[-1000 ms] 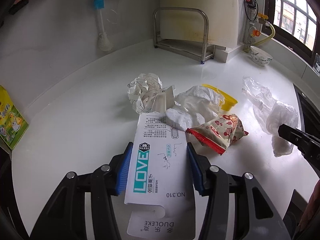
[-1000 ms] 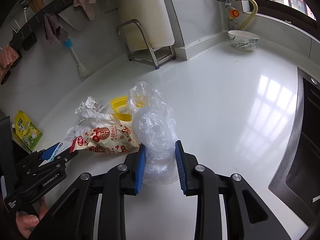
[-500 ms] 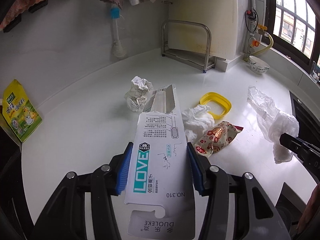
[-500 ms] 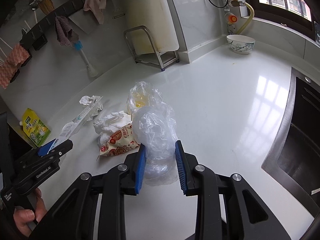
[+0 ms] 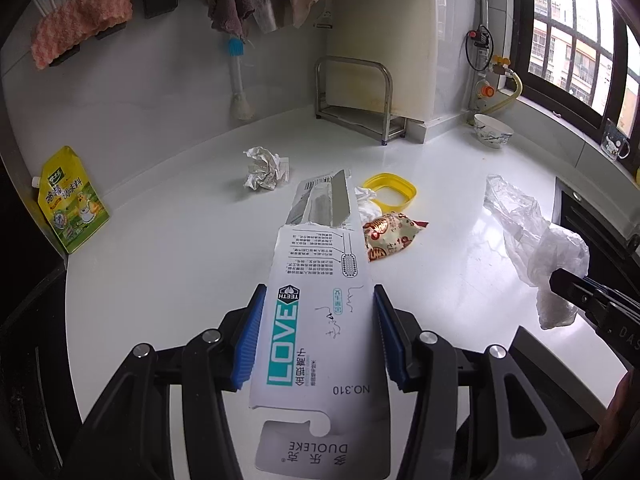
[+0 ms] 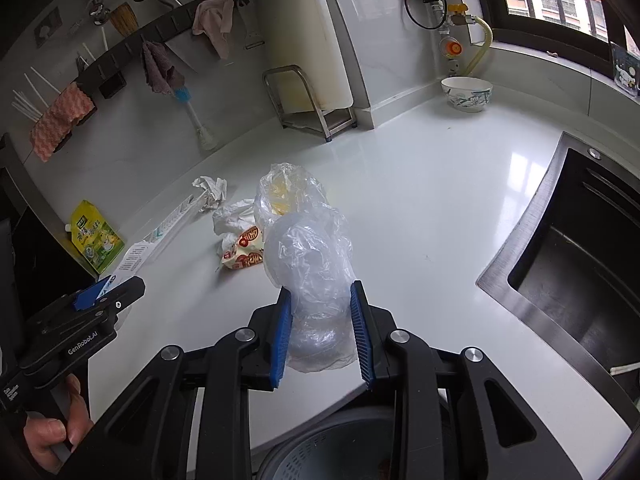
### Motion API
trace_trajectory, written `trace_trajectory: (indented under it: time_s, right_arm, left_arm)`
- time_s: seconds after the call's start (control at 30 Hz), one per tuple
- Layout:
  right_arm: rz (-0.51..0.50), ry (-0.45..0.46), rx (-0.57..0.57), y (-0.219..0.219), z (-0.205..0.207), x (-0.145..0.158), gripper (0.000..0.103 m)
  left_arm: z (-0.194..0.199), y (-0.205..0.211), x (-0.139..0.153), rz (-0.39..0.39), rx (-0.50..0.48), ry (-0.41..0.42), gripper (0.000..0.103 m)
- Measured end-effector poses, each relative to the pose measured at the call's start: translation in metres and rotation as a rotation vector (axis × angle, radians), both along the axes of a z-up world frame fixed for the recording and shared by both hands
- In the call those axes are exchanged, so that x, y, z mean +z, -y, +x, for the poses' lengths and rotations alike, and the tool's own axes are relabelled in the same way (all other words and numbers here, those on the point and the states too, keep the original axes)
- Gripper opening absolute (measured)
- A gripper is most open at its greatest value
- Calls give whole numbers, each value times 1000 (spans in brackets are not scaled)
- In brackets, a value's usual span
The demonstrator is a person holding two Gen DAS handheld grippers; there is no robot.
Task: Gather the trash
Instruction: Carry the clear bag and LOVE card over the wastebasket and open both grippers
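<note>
Left gripper (image 5: 316, 334) is clamping the stiff, light toothbrush carton (image 5: 320, 312) by its long edges above the counter (image 5: 180, 248); right gripper (image 6: 320, 332) is pinching the limp, slippery plastic bag (image 6: 308, 256), bunched mid-body, also lifted.

Daylight from a dark-framed window (image 5: 576, 52) falls on the white countertop (image 5: 168, 248) and wall (image 5: 160, 92).

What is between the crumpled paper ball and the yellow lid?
In the left wrist view, the toothbrush box's torn-open end lies between the crumpled paper ball and the yellow lid.
</note>
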State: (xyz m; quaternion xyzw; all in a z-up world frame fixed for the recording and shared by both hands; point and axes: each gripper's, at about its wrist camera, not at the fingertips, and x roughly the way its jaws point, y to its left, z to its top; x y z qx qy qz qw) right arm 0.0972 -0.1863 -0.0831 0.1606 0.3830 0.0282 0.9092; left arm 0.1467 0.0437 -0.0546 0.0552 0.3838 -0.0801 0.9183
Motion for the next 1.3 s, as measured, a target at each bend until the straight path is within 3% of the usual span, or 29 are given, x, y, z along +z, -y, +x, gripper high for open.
trace_trajectory:
  time_s: [0.63, 0.93, 1.3]
  right_arm:
    - [-22, -58, 86, 26, -145, -2, 28]
    - [-27, -114, 92, 37, -182, -24, 28]
    - [1, -223, 84, 46, -195, -69, 28]
  left_arm:
    - [-153, 58, 18, -21, -37, 5, 50]
    - [-195, 84, -11, -11, -87, -62, 50]
    - [-212, 108, -56, 12, -125, -168, 50]
